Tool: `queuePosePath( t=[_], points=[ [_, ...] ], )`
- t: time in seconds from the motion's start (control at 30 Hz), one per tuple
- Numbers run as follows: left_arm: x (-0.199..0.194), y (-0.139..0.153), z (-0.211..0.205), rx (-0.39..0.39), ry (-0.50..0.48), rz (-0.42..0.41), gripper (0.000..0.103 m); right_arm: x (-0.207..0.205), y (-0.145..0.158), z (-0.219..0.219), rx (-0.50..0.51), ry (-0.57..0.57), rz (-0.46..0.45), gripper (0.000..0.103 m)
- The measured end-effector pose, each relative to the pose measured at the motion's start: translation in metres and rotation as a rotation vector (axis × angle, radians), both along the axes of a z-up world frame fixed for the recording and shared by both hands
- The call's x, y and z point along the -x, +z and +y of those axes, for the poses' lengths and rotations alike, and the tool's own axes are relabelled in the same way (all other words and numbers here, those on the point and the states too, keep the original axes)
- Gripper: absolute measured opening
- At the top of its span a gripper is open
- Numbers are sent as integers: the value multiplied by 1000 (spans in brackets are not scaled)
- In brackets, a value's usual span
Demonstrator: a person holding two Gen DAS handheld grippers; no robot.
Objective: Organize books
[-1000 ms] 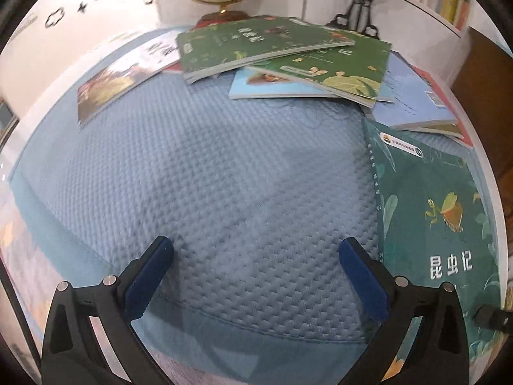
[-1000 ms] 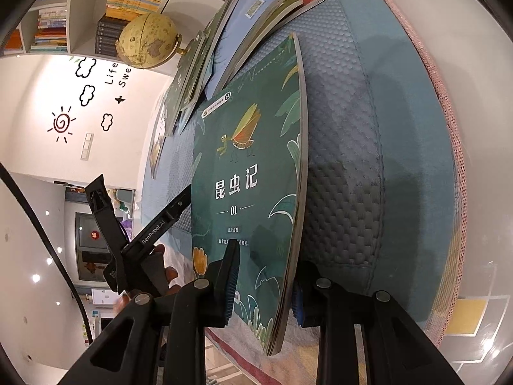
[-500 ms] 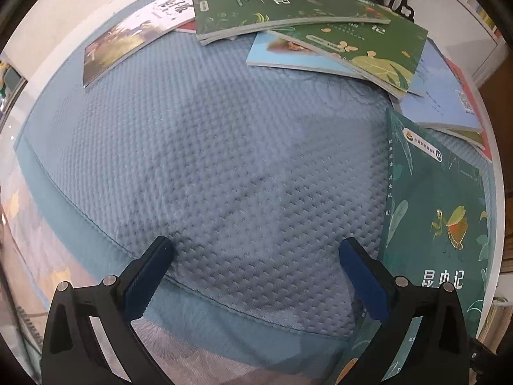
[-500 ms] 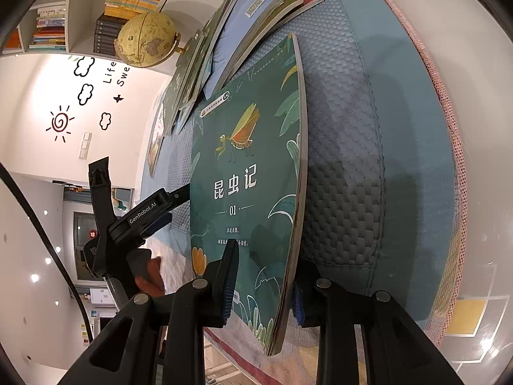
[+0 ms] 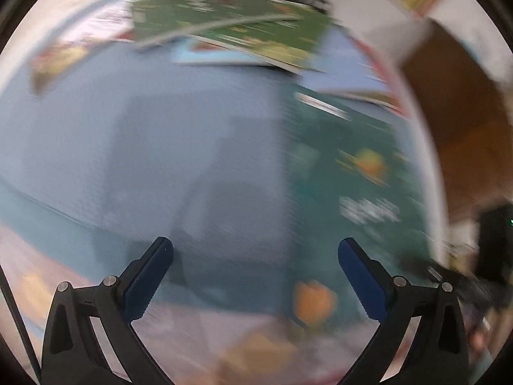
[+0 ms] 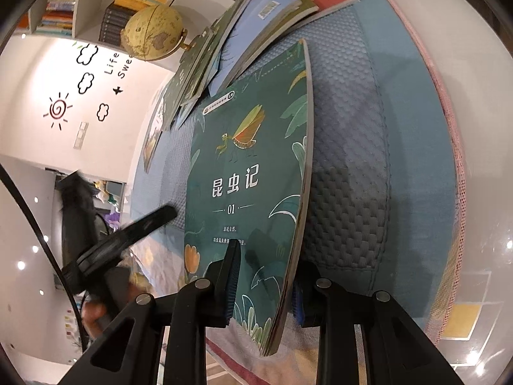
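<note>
Right wrist view: the right gripper [image 6: 266, 276] grasps the near edge of a dark green book [image 6: 250, 173], one pad on the cover and the other under it. The book bears an insect picture, white title characters and the mark "01". It lies across a blue quilted cushion [image 6: 346, 147] with its right edge tilted upward and its near end reaching past the cushion's seam.

At the far end of the cushion lies a loose pile of books [image 6: 256, 29], overlapping and fanned: green covers on the left, a pale blue one in the middle, a red one on the far right. The pile's near edge sits just beside the far end of the dark green book. Farther left stands a yellow globe [image 6: 154, 32], with a bookshelf [image 6: 64, 9] above and behind it. The white wall [image 6: 41, 73] carries black sun and cloud stickers.

The left gripper [image 6: 128, 234] appears blurred at the left, above the cushion's near left side, with part of a hand [image 6: 96, 316] behind it.

Left wrist view, heavily blurred: the left gripper [image 5: 255, 269] is released, its blue fingers [image 5: 147, 279] wide apart with nothing between them, over the cushion [image 5: 128, 147]. The dark green book [image 5: 356, 173] lies to the right, the pile of books [image 5: 237, 29] at the far side.
</note>
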State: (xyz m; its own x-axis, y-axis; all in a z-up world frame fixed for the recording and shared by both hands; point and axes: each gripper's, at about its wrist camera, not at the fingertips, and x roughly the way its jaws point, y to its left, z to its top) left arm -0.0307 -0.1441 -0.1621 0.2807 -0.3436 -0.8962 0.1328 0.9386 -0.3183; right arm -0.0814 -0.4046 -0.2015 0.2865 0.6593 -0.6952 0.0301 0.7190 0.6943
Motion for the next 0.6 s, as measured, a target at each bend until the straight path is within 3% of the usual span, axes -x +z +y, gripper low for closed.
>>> queuePosePath(
  t=[0.1, 0.2, 0.3, 0.4, 0.43, 0.53, 0.6],
  points=[
    [13, -8, -12, 51, -52, 31, 94, 0, -1, -1, -9, 1, 0, 27],
    [21, -8, -21, 38, -56, 16, 91, 0, -1, -1, -11, 3, -1, 27],
    [23, -5, -26, 181, -76, 37, 72, 1, -1, -1, -15, 6, -8, 27],
    [25, -6, -26, 213, -65, 38, 72, 2, -4, -7, -58, -10, 0, 27],
    [27, -6, -25, 247, -53, 37, 71, 2, -7, -11, -89, -25, 10, 27],
    [35, 7, 0, 524, -7, 20, 70, 3, -18, -24, -185, -60, 35, 27],
    [35, 20, 1, 563, -13, -15, 70, 4, -22, -29, -223, -69, 38, 27]
  ],
)
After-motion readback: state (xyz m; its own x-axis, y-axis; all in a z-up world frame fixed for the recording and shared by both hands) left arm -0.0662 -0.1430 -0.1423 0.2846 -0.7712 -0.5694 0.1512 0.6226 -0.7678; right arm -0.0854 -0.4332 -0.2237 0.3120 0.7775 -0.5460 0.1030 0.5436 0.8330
